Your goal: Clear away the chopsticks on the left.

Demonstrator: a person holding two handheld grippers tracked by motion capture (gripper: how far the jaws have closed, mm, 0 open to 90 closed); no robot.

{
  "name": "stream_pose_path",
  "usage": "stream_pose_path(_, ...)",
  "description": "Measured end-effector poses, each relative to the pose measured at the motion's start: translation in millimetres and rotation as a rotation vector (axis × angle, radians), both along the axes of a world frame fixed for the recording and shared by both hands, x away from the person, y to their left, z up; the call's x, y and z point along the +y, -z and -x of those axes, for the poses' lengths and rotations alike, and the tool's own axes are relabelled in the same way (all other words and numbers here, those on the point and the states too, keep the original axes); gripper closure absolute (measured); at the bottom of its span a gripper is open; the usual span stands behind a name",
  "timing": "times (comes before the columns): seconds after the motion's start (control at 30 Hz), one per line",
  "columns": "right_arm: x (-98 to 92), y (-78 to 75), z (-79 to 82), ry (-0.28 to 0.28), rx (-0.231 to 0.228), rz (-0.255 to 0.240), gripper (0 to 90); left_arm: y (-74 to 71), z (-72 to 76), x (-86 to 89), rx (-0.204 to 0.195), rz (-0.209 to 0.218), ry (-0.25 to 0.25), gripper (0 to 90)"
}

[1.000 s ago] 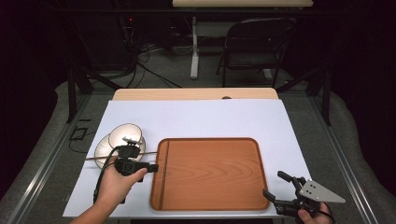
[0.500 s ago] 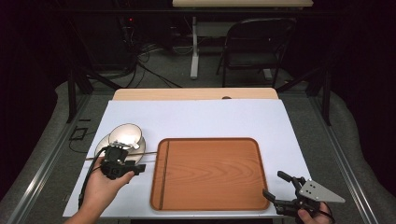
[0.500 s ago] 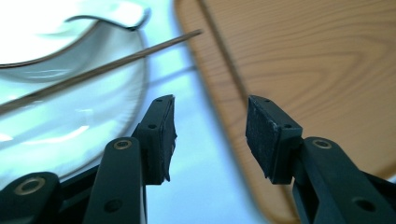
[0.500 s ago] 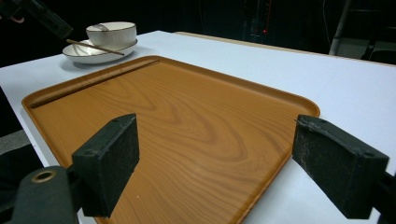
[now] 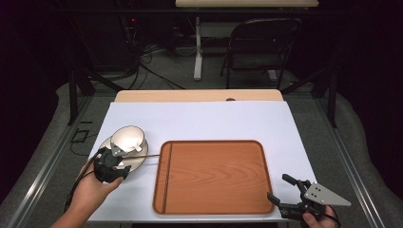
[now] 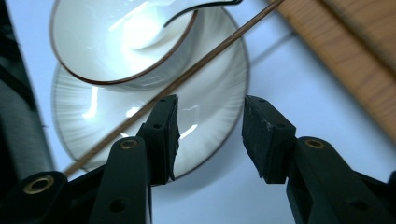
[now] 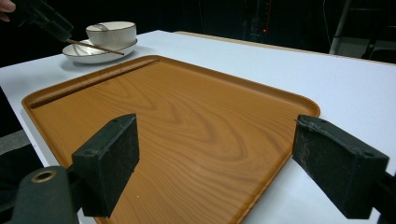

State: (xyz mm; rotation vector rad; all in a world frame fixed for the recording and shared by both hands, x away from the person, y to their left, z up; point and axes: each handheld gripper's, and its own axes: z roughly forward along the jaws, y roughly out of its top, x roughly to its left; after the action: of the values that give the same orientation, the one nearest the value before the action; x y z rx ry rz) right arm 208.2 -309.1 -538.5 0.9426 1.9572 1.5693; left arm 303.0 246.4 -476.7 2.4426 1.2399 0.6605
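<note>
1. Left side. My left hand-held gripper [image 6: 210, 119] has shifted across the bench [image 5: 214, 121], away from the left edge of the wooden tray [image 5: 214, 190]. It now hovers at the near rim of the saucer [image 5: 140, 156]. Its jaws have just been closing a little but stand partly apart. Nothing is clamped: in the left gripper view the pads frame the saucer's near rim without touching it.

2. Work items. The cup [image 5: 127, 137] sits upright on the saucer at the left of the bench, just beside the tray. A thin brown stick [image 6: 210, 60] lies across the saucer in front of the cup. Its far end reaches toward the tray's left edge. Close in, it passes behind the left jaw, not between the pads.

3. Right side. My right hand-held gripper [image 7: 217, 158] has not moved. It waits at the tray's near right corner, jaws wide apart and empty.

4. Assessment. The shift puts the left jaws on the crockery instead of the tray. I judge a grasp of the saucer rim or the stick to be in preparation. The tray is bare, so I take it as the probable destination.
</note>
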Motion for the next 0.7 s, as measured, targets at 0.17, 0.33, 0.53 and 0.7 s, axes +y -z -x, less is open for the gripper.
stream_pose_path(0.17,-0.4,-0.1,-0.5,0.000,-0.001,0.004,14.3,3.4,-0.2,7.0,-0.033,-0.081,0.066,56.9)
stream_pose_path(0.33,-0.4,0.0,-0.8,-0.001,-0.001,0.004,14.3,3.9,1.1,15.4,-0.069,-0.199,0.172,61.2)
stream_pose_path(0.53,-0.4,-0.1,-0.8,-0.001,-0.001,0.004,14.3,7.7,2.1,24.6,-0.109,-0.308,0.263,62.6)
stream_pose_path(0.7,-0.4,0.0,-0.8,0.000,-0.001,0.004,14.3,12.3,1.8,35.9,-0.145,-0.325,0.304,64.1)
